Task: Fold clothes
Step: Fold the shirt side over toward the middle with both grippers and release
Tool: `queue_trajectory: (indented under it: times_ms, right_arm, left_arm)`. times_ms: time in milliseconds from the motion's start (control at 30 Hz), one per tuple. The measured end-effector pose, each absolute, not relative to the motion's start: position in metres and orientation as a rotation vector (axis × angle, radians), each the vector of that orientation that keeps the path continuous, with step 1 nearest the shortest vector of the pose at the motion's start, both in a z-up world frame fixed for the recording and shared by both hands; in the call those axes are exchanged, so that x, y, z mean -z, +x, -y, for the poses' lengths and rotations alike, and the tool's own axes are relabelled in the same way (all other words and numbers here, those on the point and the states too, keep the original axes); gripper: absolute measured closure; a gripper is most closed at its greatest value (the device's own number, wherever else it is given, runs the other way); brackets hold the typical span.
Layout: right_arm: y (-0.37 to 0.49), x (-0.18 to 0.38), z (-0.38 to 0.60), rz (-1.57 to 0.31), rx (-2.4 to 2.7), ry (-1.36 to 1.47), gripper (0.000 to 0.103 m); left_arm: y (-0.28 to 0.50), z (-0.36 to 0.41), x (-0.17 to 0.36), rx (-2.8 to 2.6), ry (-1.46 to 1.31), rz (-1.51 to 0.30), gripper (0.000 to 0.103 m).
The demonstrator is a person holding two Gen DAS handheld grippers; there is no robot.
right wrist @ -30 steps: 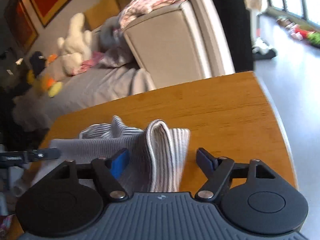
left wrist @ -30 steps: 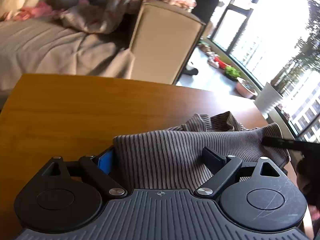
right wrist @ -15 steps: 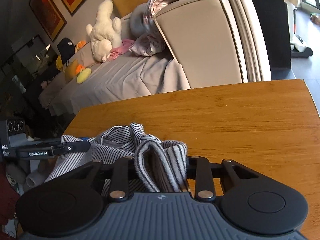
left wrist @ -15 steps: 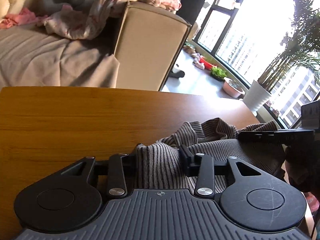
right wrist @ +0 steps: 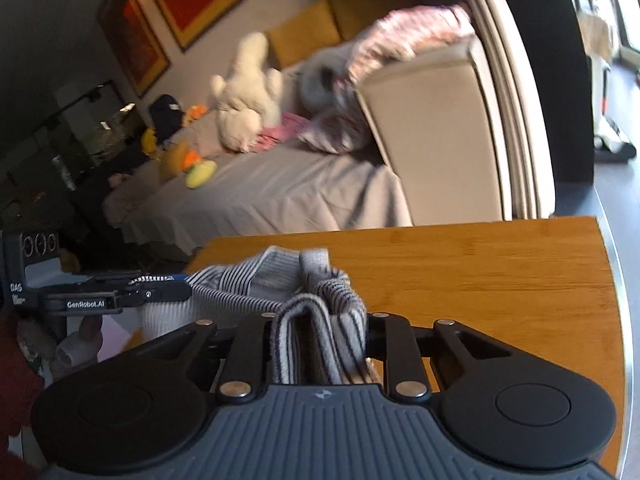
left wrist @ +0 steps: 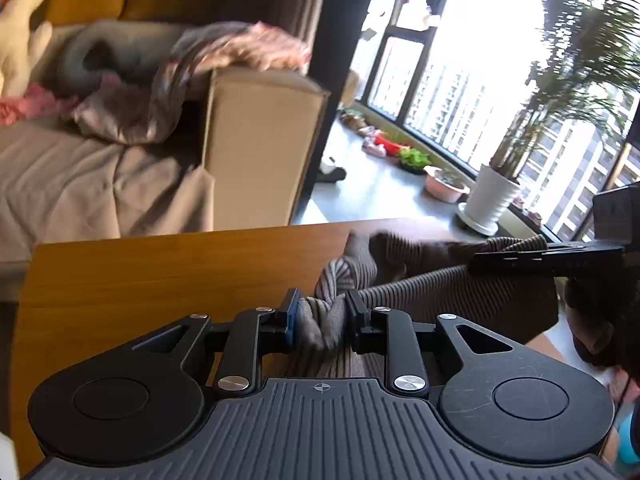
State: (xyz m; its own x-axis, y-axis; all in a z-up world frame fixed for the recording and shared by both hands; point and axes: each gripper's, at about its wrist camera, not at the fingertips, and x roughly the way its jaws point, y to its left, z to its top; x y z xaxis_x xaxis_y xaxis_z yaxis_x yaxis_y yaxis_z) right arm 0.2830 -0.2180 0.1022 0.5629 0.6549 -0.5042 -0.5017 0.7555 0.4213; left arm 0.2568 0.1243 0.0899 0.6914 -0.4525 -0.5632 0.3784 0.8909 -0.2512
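A grey striped knit garment (left wrist: 448,292) hangs stretched between my two grippers over the near edge of the wooden table (left wrist: 160,276). My left gripper (left wrist: 320,314) is shut on a bunched edge of it. My right gripper (right wrist: 320,336) is shut on another bunched fold of the same garment (right wrist: 256,280). The right gripper's fingers (left wrist: 532,260) show at the right of the left wrist view, closed on the cloth. The left gripper's fingers (right wrist: 120,298) show at the left of the right wrist view.
A sofa (left wrist: 256,144) with a grey cover, blankets and stuffed toys (right wrist: 248,92) stands beyond the table. Large windows, a white plant pot (left wrist: 490,200) and small items on the floor are to the right. The table's right edge (right wrist: 612,300) is rounded.
Both grippers went from open around the garment to shut on it, then lifted it, pulling the cloth up and taut between them.
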Motion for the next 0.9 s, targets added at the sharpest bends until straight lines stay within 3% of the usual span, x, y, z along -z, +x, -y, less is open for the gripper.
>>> queue_trajectory:
  times_ms: [167,400,633,733,800,900]
  right_arm:
    - [0.209,-0.123,0.224,-0.653,-0.727,0.181,0.083]
    - [0.11,-0.111,0.221,-0.648,-0.718,-0.006,0.083]
    - [0.043,-0.093,0.218,-0.654,-0.652,-0.191,0.08]
    - [0.03,-0.099,0.239,-0.661,-0.567,-0.123,0.073]
    - [0.027,-0.104,0.262,-0.689,-0.517,0.036,0.054]
    - [0.026,-0.102,0.298,-0.744,-0.479,0.384,0.042]
  left_arm:
    - [0.18,-0.122,-0.108,0.514,-0.044,-0.611,0.078]
    - [0.096,-0.113,-0.091,0.537,0.019,-0.657,0.077]
    - [0.055,-0.117,-0.076,0.479,0.046,-0.727,0.067]
    - [0.046,-0.127,-0.075,0.445,0.002,-0.75,0.061]
    - [0.042,-0.133,-0.073,0.43,-0.034,-0.766,0.054]
    - [0.039,-0.137,-0.074,0.42,-0.074,-0.771,0.048]
